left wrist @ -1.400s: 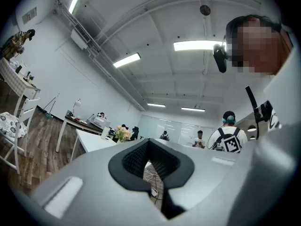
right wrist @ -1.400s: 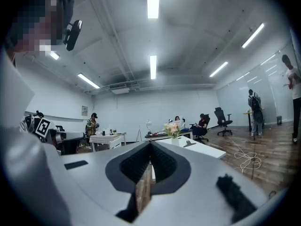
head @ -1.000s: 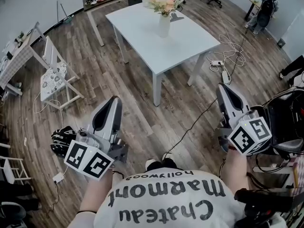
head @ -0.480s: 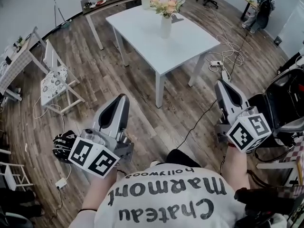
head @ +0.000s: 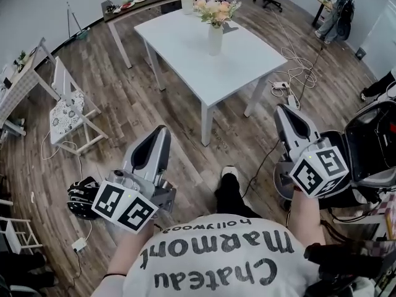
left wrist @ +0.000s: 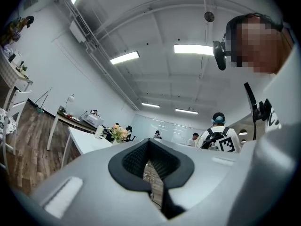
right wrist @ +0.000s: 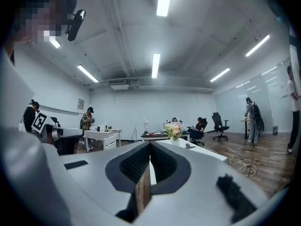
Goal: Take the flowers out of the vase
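While the pale pink-and-cream flowers [head: 216, 10] sit in the slim white vase [head: 215, 40] near the far edge of the white worktop [head: 192, 57], the left tongs [head: 158, 132] and right tongs [head: 283, 111] hang closed and empty, well apart from it. Best step close first, then open one pair wide for the stems.

White table [head: 247, 64] on wood floor [head: 124, 104]; vase [head: 215, 39] of flowers [head: 216, 10] upright near far end; cup [head: 187, 2] maybe at corner.

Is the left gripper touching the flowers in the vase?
Apart. The head view shows wood floor between the left gripper and the white table where the flowers stand in their vase.
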Demonstrator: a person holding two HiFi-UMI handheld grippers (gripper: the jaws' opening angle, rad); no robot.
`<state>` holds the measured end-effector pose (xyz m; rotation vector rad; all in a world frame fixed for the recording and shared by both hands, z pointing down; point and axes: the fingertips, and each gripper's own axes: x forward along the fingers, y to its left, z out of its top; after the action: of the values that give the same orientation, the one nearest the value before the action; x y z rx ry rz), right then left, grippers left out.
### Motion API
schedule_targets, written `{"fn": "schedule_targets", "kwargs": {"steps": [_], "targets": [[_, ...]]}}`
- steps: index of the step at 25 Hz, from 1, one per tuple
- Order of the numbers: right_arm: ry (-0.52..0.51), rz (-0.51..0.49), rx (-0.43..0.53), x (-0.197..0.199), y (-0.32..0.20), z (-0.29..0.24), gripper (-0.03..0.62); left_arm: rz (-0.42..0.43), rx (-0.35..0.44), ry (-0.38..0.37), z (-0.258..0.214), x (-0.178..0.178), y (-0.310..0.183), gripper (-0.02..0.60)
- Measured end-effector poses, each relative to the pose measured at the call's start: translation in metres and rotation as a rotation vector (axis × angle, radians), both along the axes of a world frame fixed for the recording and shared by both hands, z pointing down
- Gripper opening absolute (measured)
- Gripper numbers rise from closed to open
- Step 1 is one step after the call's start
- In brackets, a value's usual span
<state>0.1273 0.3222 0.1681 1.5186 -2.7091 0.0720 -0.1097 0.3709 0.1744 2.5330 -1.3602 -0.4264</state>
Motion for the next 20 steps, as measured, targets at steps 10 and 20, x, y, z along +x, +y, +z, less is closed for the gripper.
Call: {"fn": "schedule_targets", "kwargs": {"steps": [10,20], "targets": [[-0.028,-0.09,0.012,0.014,-0.113,0.003,0.015,-0.054,0.022,-0.037,-0.002,0.028,-0.095,0.005],[-0.037,-0.125,0.015,0.067,-0.237,-0.011,0.015,-0.104,0.035,-0.033,-0.02,0.075,-0.216,0.006]]}}
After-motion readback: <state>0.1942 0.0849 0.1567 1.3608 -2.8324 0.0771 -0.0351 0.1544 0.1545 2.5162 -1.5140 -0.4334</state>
